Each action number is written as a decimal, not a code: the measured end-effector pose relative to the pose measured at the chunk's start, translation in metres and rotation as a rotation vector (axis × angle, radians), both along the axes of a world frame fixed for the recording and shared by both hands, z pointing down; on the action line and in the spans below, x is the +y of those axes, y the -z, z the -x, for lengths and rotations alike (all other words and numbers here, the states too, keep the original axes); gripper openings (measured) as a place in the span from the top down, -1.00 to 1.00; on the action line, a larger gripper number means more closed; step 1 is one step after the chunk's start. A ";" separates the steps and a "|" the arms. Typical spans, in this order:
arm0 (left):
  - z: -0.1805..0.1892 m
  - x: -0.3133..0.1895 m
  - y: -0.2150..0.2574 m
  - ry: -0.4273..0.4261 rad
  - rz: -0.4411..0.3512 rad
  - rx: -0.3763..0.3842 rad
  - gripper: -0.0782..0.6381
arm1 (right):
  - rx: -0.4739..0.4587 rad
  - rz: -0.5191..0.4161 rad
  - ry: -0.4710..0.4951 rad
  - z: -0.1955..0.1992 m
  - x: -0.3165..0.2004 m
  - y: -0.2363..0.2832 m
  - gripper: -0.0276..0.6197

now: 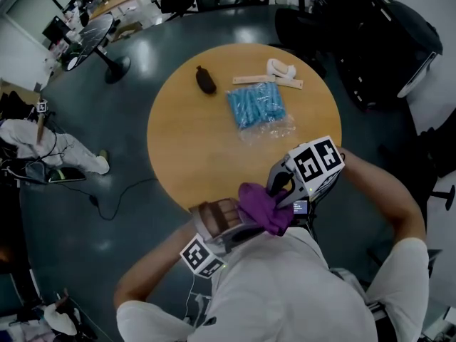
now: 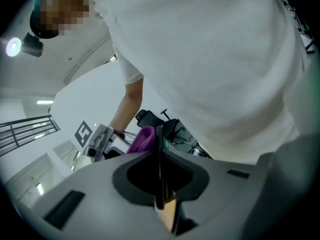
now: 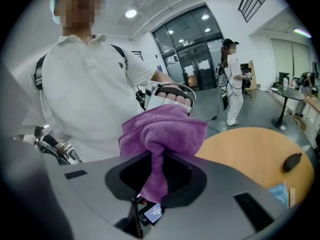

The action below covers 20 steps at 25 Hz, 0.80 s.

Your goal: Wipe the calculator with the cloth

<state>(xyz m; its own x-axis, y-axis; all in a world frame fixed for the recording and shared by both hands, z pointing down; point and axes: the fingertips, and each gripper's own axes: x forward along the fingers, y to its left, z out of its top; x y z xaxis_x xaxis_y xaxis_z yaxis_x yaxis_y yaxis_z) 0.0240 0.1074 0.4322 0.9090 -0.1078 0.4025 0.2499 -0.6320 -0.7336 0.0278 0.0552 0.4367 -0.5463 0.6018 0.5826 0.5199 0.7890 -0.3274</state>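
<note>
My right gripper [image 3: 157, 170] is shut on the purple cloth [image 3: 162, 134], which bunches up above its jaws. In the head view the cloth [image 1: 265, 209] hangs in front of my chest, just off the near edge of the round wooden table [image 1: 206, 155]. My left gripper [image 2: 160, 151] is shut on the calculator [image 2: 160, 176], seen here edge-on as a thin dark slab. The calculator's lit display [image 3: 151, 213] shows just under the cloth, and in the head view the calculator [image 1: 300, 206] peeks out beside it. The cloth lies against the calculator's upper end. The left gripper's marker cube [image 1: 201, 256] sits low by my left arm.
A blue packet [image 1: 255, 105], a dark oval object [image 1: 206, 80] and wooden sticks with a white piece [image 1: 276, 77] lie on the table's far half. A standing fan [image 1: 100, 41] and office chairs [image 1: 385, 41] ring the table. A person in white [image 3: 232, 81] stands beyond.
</note>
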 end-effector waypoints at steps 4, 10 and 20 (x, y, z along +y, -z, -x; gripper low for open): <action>0.000 0.002 0.009 0.009 0.014 0.030 0.66 | -0.002 0.032 -0.064 -0.004 -0.006 -0.011 0.69; 0.006 -0.001 0.021 0.057 0.047 0.075 0.66 | 0.010 0.064 -0.112 -0.012 -0.001 -0.028 0.69; 0.009 -0.002 0.031 0.087 0.078 0.107 0.66 | 0.058 0.100 -0.133 -0.023 0.009 -0.060 0.69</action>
<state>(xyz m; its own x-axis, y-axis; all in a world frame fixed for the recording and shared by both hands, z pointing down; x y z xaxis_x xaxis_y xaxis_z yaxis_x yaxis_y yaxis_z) 0.0152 0.1052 0.4011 0.9359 -0.1601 0.3138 0.1144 -0.7042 -0.7007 0.0509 0.0643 0.4970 -0.5926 0.5827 0.5561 0.3908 0.8117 -0.4341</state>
